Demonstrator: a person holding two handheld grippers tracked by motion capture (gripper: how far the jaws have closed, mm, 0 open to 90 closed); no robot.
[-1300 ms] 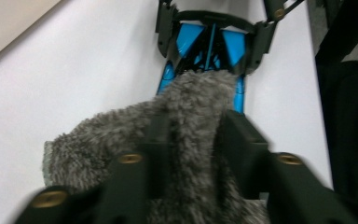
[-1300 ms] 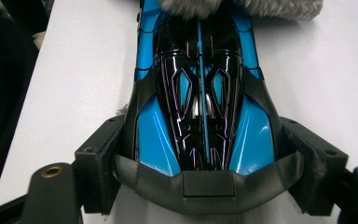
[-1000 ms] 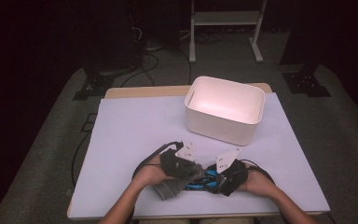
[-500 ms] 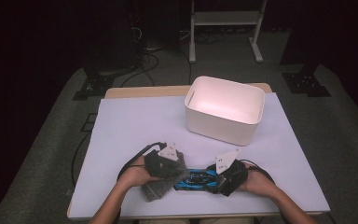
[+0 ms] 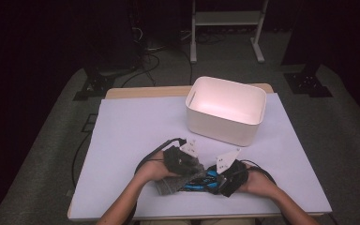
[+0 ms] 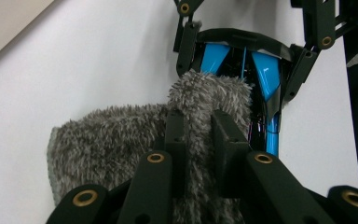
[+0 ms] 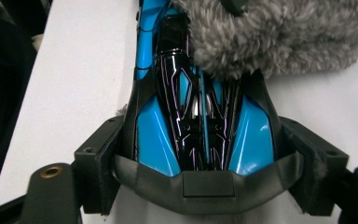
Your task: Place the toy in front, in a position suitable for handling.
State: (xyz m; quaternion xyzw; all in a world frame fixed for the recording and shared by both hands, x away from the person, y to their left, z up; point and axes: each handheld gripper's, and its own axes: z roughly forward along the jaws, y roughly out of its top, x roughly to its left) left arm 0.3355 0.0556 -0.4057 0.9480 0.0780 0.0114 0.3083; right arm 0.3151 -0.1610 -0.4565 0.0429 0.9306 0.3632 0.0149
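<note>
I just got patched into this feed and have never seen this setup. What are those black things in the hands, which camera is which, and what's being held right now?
No robot arm here: a person at a table holds a handheld two-jaw tool in each hand. The wide picture comes from a fixed camera above the table; the close-ups come from cameras riding on each tool, looking along its black jaws.

On the white table stands an empty white bin. Near the person, the left gripper has pinched a fold of a fuzzy grey cloth; its jaws are closed on the fabric. The right gripper clamps a blue and black toy car by its sides. The cloth is draped over one end of the car, so the two hands work close together, possibly wrapping or wiping it.
</note>
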